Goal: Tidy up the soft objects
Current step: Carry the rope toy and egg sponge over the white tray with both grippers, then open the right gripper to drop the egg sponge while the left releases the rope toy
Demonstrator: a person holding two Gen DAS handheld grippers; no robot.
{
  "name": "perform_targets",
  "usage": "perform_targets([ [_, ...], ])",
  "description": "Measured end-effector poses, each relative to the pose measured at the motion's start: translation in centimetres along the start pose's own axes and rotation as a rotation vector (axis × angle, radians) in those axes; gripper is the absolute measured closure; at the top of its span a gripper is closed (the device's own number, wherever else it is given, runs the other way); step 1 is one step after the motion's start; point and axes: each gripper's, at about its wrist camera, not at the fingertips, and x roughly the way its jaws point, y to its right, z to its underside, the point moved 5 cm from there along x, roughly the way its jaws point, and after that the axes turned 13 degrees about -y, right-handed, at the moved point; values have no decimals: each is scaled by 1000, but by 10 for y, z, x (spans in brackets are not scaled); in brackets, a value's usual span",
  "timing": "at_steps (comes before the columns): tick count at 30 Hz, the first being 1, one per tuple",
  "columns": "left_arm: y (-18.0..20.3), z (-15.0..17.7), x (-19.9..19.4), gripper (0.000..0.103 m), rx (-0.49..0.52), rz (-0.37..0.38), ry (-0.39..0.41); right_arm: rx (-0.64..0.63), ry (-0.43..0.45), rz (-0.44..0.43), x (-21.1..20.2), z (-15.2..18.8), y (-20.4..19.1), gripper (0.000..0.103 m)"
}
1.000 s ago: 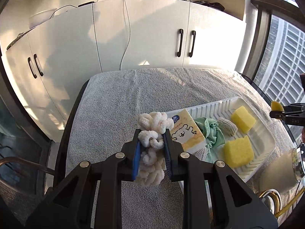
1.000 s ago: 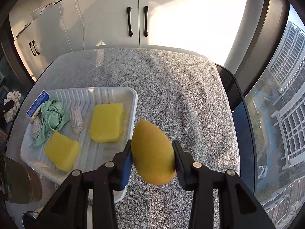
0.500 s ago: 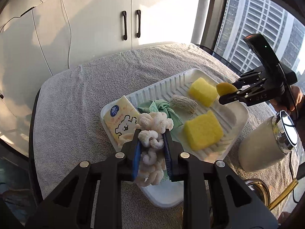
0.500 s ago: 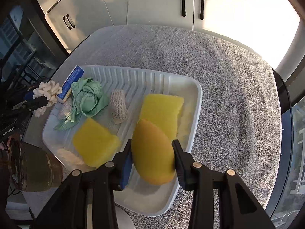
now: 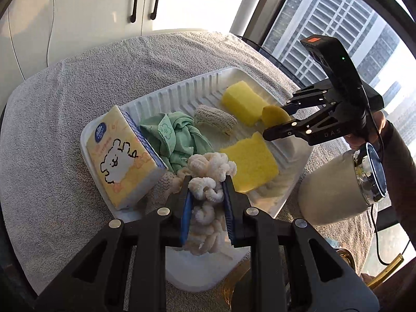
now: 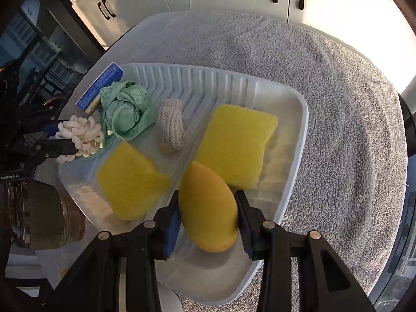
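Left fingers clamped on the scrunchie, right fingers pinching the orange sponge, and both just swung in over the tray, scrunchie at its 6 o'clock edge, so drop-off looks next.

- Left gripper: matte black plastic, two angular fingers lined with blue pads, cut-out triangular openings, four silver round screws along linkage.
- Right gripper: same black frame, blue pads, silver screws; from the left wrist view, black camera block with orange patch, tiny green light, embossed lettering, thin black cable.
- Sleeve: dark brownish-grey.
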Motion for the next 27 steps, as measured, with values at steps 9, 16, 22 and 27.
perform_targets([
  [9, 7, -6, 21, 72, -7, 5, -92, -50, -42, 29, 7, -6, -15, 60],
  [16, 13, -12, 21, 55, -20, 42, -95, -48, -63, 6, 11, -8, -23, 58],
  [22, 14, -11, 16, 55, -16, -13, -91, -35, -38, -15, 1, -7, -25, 45],
  [27, 5, -10, -3, 55, -69, -102, -21, -13, 19, -23, -16, -4, -24, 40],
])
